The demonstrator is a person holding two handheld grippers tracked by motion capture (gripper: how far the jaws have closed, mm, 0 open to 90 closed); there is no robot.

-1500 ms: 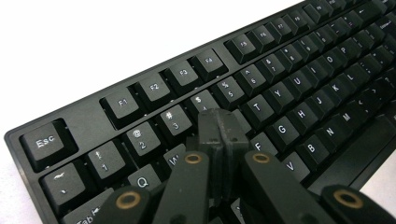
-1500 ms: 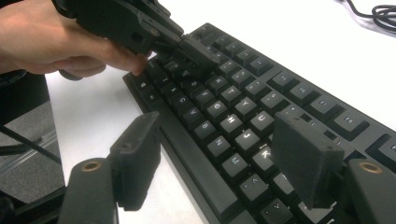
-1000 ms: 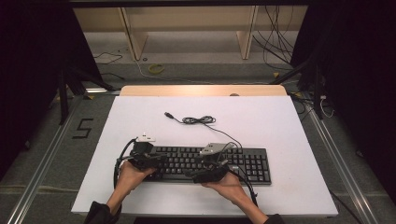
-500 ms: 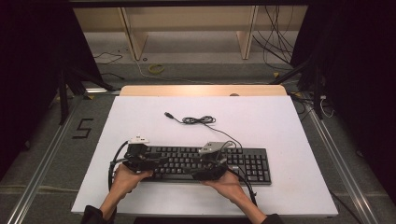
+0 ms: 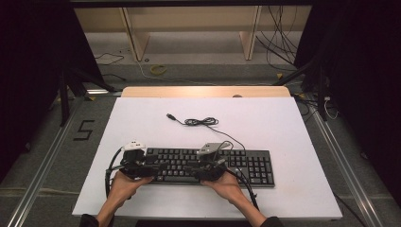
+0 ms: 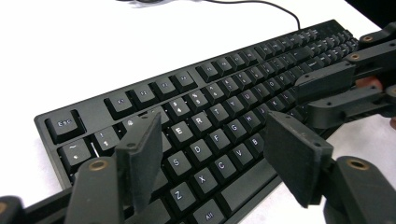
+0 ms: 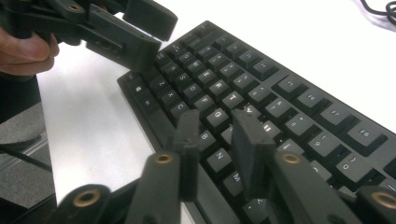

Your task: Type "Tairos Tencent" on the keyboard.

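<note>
A black keyboard (image 5: 208,166) is seen lying on the white table (image 5: 283,127), lower centre of the high view. The left gripper (image 6: 212,158) is held over its left keys, jaws just opened wide, nothing between them. The right gripper (image 7: 212,149) is poised mid-keyboard, jaws just narrowed to a small gap, nothing gripped.
</note>
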